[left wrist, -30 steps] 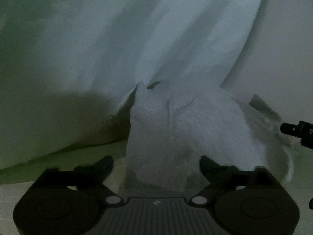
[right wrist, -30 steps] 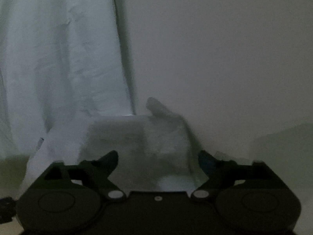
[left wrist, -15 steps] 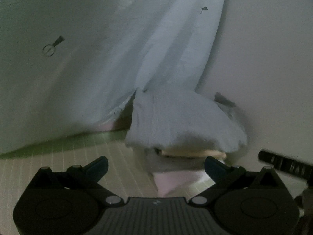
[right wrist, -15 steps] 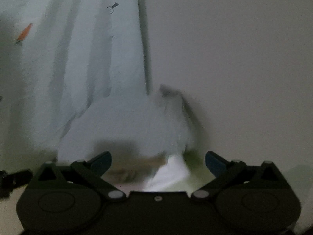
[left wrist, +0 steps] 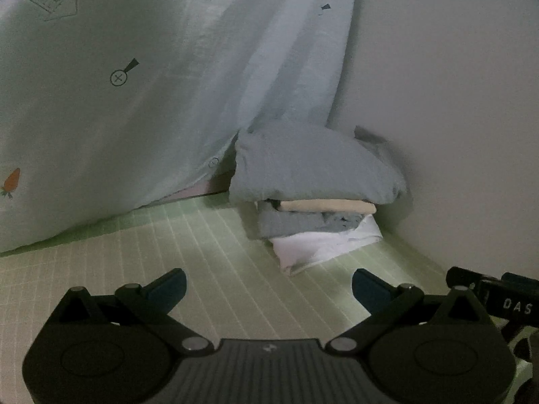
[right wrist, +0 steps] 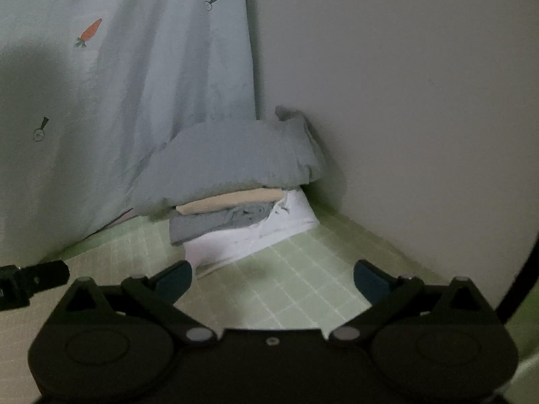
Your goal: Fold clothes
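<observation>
A stack of folded clothes sits in the corner on the green checked sheet (left wrist: 209,269). On top lies a folded grey garment (left wrist: 313,165), also in the right wrist view (right wrist: 235,161). Under it are a beige piece (left wrist: 326,206), a grey piece (left wrist: 296,225) and a white piece (left wrist: 320,245). My left gripper (left wrist: 269,286) is open and empty, a short way in front of the stack. My right gripper (right wrist: 273,279) is open and empty, just in front of the white piece (right wrist: 249,235). The right gripper's tip shows in the left wrist view (left wrist: 492,293).
A pale blue quilt with carrot prints (left wrist: 134,84) rises to the left of the stack, also in the right wrist view (right wrist: 101,84). A plain wall (left wrist: 454,101) stands right behind and to the right of the stack. The green sheet (right wrist: 303,286) lies below both grippers.
Both grippers have pulled back from the grey garment, which now rests on top of the stack. The whole stack and the green sheet have come into view.
</observation>
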Demonstrator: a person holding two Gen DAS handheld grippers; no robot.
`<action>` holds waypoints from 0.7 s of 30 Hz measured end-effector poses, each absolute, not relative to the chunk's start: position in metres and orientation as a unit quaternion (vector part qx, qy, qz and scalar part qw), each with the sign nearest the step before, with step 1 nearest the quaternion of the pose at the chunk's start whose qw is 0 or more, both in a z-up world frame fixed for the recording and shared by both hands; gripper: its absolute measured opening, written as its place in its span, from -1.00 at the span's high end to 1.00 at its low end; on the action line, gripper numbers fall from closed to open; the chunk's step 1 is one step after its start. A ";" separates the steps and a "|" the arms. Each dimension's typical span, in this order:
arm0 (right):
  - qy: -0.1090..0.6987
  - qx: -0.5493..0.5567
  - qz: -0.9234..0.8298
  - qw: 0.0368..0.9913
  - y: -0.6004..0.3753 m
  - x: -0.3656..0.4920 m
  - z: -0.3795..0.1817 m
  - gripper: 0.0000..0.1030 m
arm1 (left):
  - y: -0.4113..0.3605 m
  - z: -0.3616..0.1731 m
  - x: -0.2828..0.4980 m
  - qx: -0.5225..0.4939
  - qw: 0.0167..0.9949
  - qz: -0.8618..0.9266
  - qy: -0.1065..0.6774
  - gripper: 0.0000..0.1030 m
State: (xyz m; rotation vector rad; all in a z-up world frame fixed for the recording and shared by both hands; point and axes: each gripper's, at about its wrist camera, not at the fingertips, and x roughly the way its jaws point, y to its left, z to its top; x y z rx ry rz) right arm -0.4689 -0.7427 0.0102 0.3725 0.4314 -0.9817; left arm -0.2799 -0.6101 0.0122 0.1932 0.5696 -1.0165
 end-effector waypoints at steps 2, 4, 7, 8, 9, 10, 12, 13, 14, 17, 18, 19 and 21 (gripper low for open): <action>0.205 0.175 -0.464 0.844 -0.737 -0.470 0.011 -1.00 | -0.605 0.014 -0.284 0.093 0.831 -0.481 0.265 -1.00; 0.204 0.173 -0.463 0.845 -0.730 -0.473 0.011 -1.00 | -0.601 0.015 -0.288 0.094 0.832 -0.481 0.261 -1.00; 0.201 0.176 -0.460 0.847 -0.721 -0.480 0.012 -1.00 | -0.594 0.017 -0.294 0.091 0.830 -0.486 0.257 -1.00; 0.201 0.175 -0.459 0.847 -0.720 -0.481 0.012 -1.00 | -0.593 0.017 -0.296 0.090 0.830 -0.487 0.256 -1.00; 0.201 0.173 -0.459 0.848 -0.719 -0.482 0.013 -1.00 | -0.592 0.018 -0.298 0.090 0.830 -0.488 0.254 -1.00; 0.201 0.171 -0.459 0.848 -0.718 -0.483 0.013 -1.00 | -0.591 0.018 -0.300 0.090 0.830 -0.488 0.253 -1.00; 0.201 0.167 -0.459 0.849 -0.717 -0.486 0.014 -1.00 | -0.591 0.018 -0.304 0.090 0.831 -0.490 0.250 -1.00; 0.200 0.166 -0.460 0.849 -0.716 -0.487 0.015 -1.00 | -0.591 0.018 -0.305 0.089 0.830 -0.490 0.249 -1.00; 0.198 0.166 -0.460 0.849 -0.716 -0.489 0.015 -1.00 | -0.590 0.019 -0.307 0.088 0.831 -0.490 0.249 -1.00; 0.196 0.164 -0.462 0.849 -0.716 -0.493 0.016 -1.00 | -0.591 0.019 -0.311 0.089 0.831 -0.491 0.246 -1.00; 0.196 0.163 -0.462 0.850 -0.717 -0.494 0.017 -1.00 | -0.591 0.019 -0.312 0.089 0.831 -0.492 0.245 -1.00; 0.196 0.162 -0.462 0.850 -0.718 -0.495 0.017 -1.00 | -0.591 0.019 -0.313 0.089 0.831 -0.492 0.244 -1.00; 0.195 0.161 -0.459 0.851 -0.719 -0.496 0.018 -1.00 | -0.591 0.020 -0.315 0.089 0.832 -0.491 0.243 -1.00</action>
